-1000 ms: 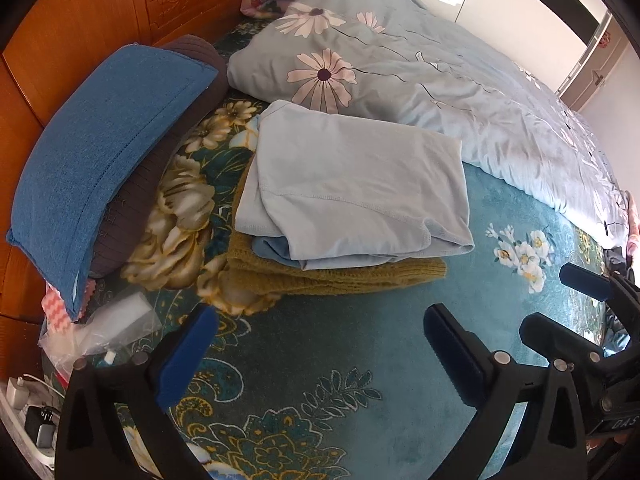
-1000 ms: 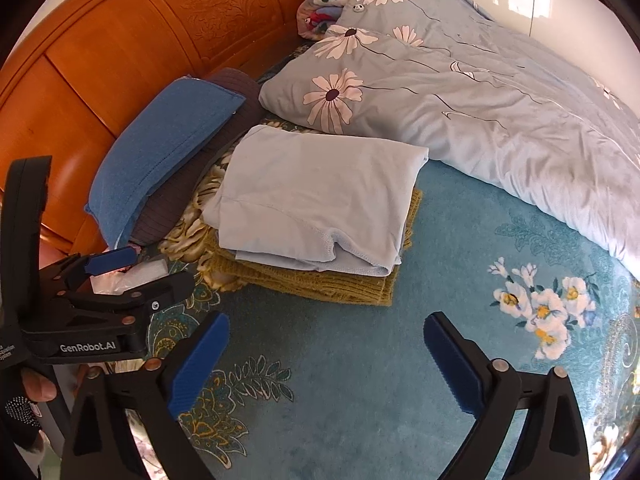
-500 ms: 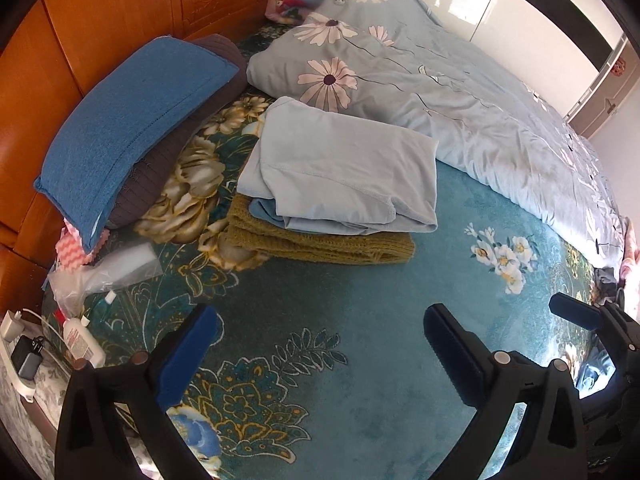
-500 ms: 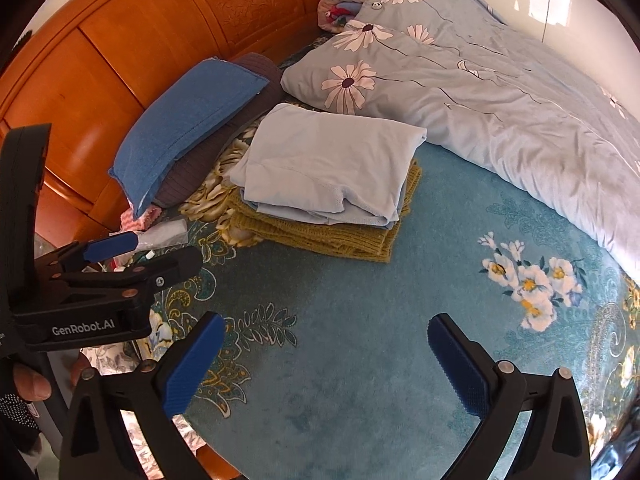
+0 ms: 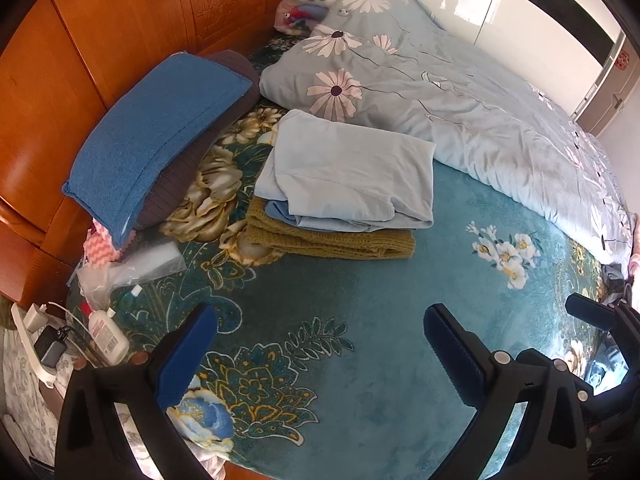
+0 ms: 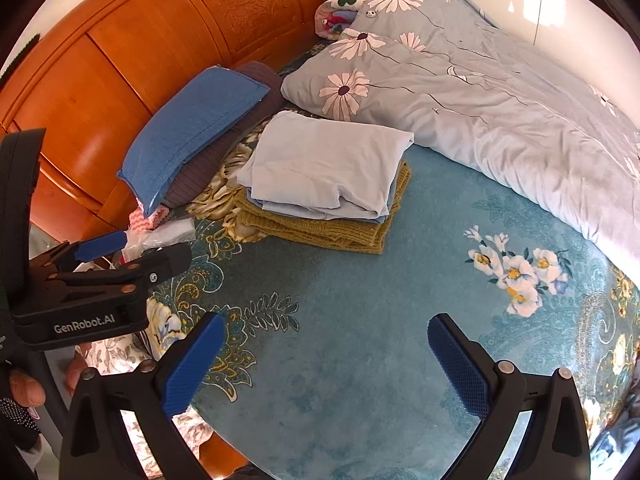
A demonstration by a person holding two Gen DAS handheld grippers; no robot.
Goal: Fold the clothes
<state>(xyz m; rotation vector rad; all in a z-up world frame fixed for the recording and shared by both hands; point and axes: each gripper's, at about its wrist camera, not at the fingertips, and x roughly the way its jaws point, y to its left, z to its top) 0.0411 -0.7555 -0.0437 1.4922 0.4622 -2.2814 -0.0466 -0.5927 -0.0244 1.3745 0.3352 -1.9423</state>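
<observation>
Left wrist view: folded stack (image 5: 348, 184) lies ahead, well apart, long edge crosswise. I hold left gripper (image 5: 320, 344) and right gripper (image 6: 326, 350) spread, empty; neither clearly nearer.

Olive knitted garment (image 5: 328, 236): largely covered by the folded pale blue garment (image 5: 352, 172) on top; only its front and side edges are exposed. Brown cushion (image 5: 188, 168): mostly concealed under the blue pillow (image 5: 156, 140). Pink zigzag cloth (image 5: 102, 246): only a corner is seen below the pillow. Patterned pillow (image 5: 308, 8) at the headboard: partly hidden behind the flowered duvet (image 5: 440, 88). White bottle (image 5: 107, 334): label print too small to be read. Right gripper (image 5: 592, 316) in the left wrist view: cut off by the frame edge, one blue pad shown. Hand (image 6: 28, 388) in the right wrist view: cropped at the edge, only fingertips visible. Dark items (image 5: 614, 276) at the bed's far edge: not identifiable.
</observation>
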